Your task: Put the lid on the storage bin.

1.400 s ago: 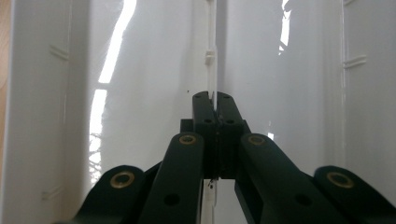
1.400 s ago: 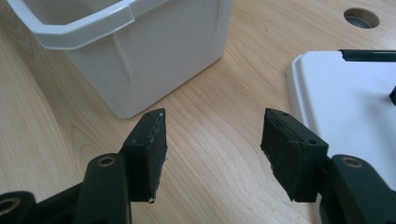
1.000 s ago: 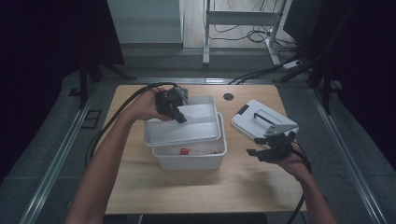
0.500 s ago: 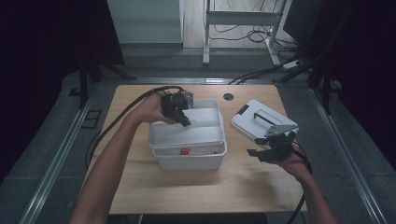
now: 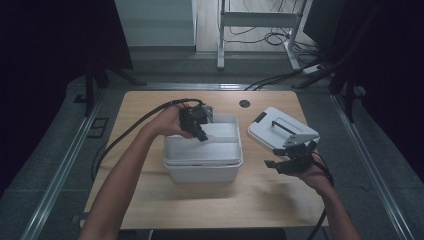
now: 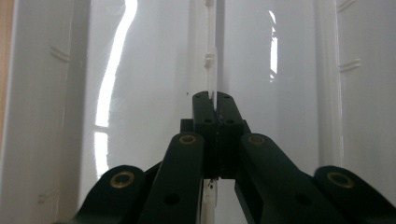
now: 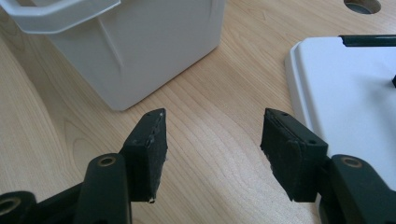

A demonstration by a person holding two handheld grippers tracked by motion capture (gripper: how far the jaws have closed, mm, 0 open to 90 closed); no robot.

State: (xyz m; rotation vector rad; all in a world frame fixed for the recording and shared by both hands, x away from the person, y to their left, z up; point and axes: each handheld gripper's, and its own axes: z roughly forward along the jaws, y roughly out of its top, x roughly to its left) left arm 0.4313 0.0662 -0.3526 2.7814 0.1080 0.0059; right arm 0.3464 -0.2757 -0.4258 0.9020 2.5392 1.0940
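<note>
A white plastic box [image 5: 202,172] stands mid-table with a white insert tray [image 5: 222,150] resting in its top. My left gripper [image 5: 202,137] reaches down into the tray and is shut on its thin upright centre rib [image 6: 211,46]; the left gripper view shows the jaws pinching that rib at the tips [image 6: 213,95]. The box's white lid [image 5: 280,131], with a black handle, lies flat to the right. My right gripper [image 5: 282,164] hovers open just in front of the lid, nothing between its fingers [image 7: 212,140], with the box wall [image 7: 154,42] to its left and the lid [image 7: 345,88] to its right.
The wooden table [image 5: 150,200] has a round cable hole [image 5: 244,103] near its far edge. Black cables trail off the left side and the right front corner. Bare wood lies in front of the box and to its left.
The left gripper carried the insert tray right and down from a raised, offset position onto the box, covering a red item seen inside earlier. The right gripper stayed put.
</note>
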